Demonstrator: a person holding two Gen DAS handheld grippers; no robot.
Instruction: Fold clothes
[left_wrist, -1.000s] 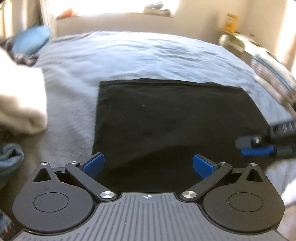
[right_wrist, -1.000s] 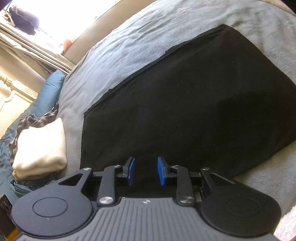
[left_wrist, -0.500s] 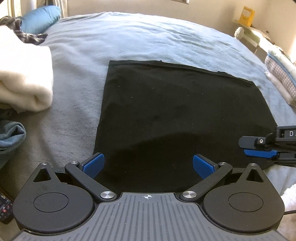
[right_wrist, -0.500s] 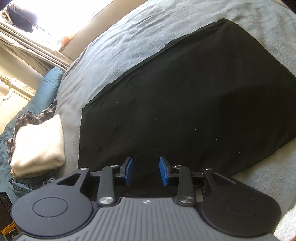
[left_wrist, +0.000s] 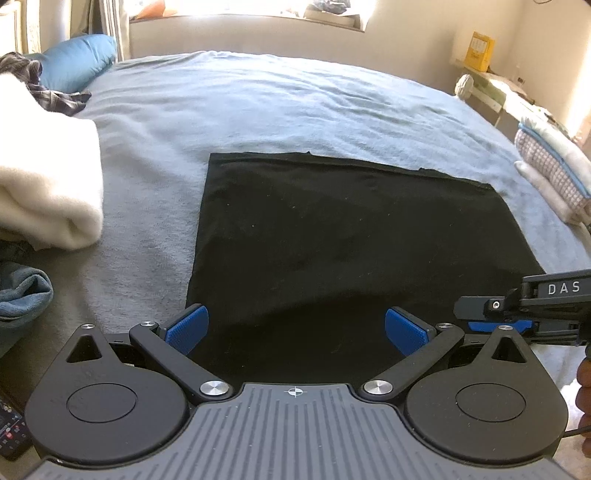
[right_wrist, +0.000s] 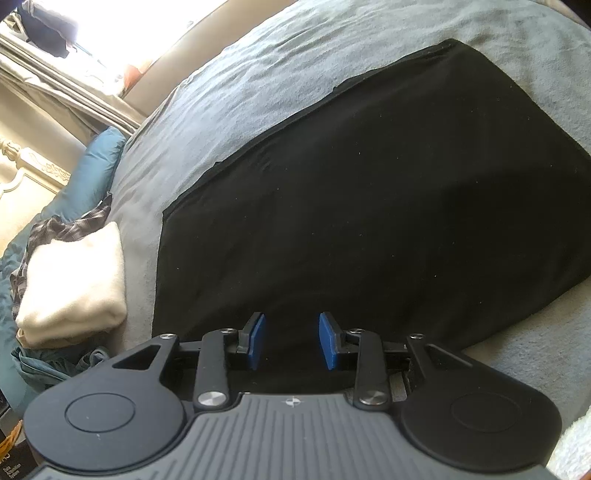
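Observation:
A black garment (left_wrist: 351, 240) lies flat on the grey-blue bed (left_wrist: 277, 103) as a folded rectangle. My left gripper (left_wrist: 295, 328) hangs open wide over its near edge, close to the near left corner, with nothing between the blue pads (left_wrist: 186, 328). My right gripper (left_wrist: 493, 317) shows at the right edge of the left wrist view, by the garment's near right corner. In the right wrist view the right gripper (right_wrist: 291, 341) is open with a narrower gap, above the near edge of the black garment (right_wrist: 369, 192). It grips nothing.
A folded cream cloth (left_wrist: 44, 199) sits left of the garment, with a plaid garment (left_wrist: 55, 99) and a blue pillow (left_wrist: 77, 62) behind it. Blue denim (left_wrist: 18, 291) lies at the near left. Folded clothes (left_wrist: 554, 177) are stacked at the right. A hand (left_wrist: 583, 384) shows at the lower right.
The right gripper's jaws have widened a little. The left wrist view has shifted and steadied over the garment's near edge. The black garment has not moved.

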